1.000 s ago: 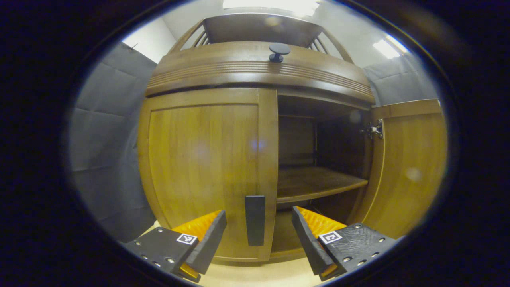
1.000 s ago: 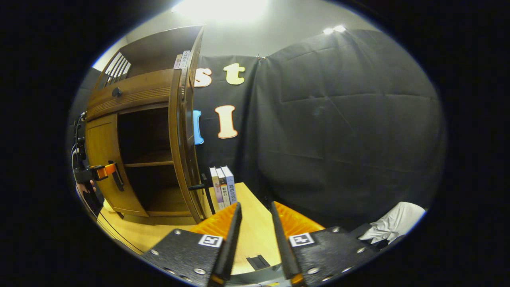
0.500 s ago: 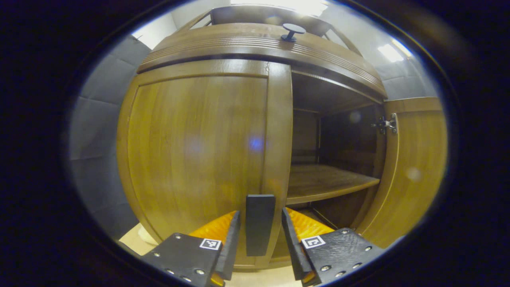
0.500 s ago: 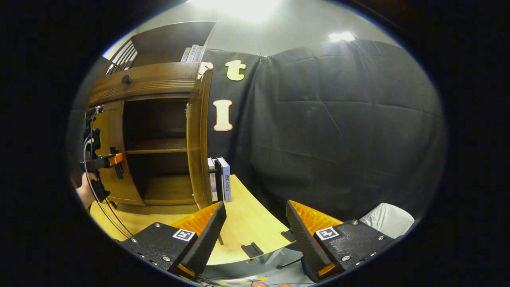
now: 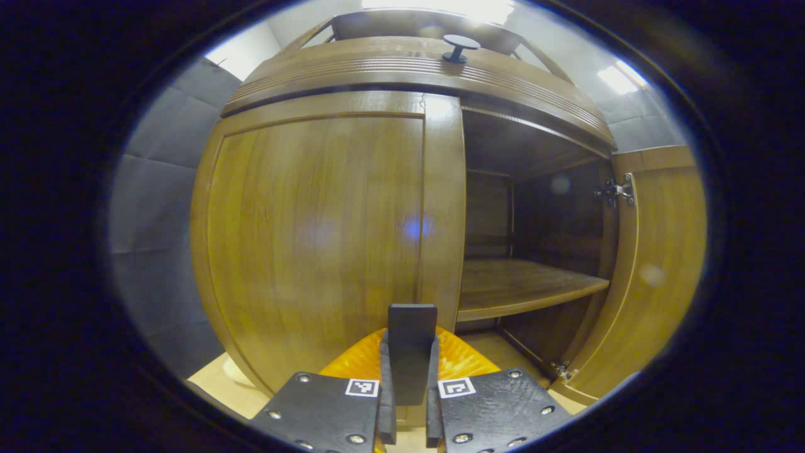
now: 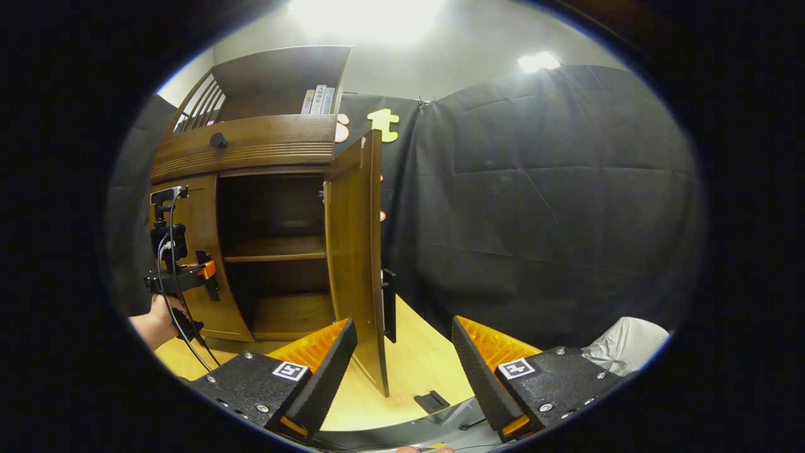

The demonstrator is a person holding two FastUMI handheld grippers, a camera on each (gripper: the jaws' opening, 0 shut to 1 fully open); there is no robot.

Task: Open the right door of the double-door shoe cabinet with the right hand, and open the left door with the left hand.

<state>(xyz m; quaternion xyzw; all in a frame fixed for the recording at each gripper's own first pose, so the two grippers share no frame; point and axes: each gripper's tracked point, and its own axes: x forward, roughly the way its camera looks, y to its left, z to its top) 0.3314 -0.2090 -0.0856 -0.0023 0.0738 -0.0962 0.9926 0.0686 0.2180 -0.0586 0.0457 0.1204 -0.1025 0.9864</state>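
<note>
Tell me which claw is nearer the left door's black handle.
Left. The left claw is shut on the left door's handle; the right claw hangs open, well back from the cabinet, near the open right door.

No readable text
Book spines (image 6: 318,100) atop the cabinet (image 6: 251,141) carry print too small to make out

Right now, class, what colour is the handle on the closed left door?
Black; the handle shows best in the left gripper view.

Brown wooden shoe cabinet (image 6: 245,148): right door (image 6: 355,251) swung open, left door (image 5: 314,245) closed.
</note>
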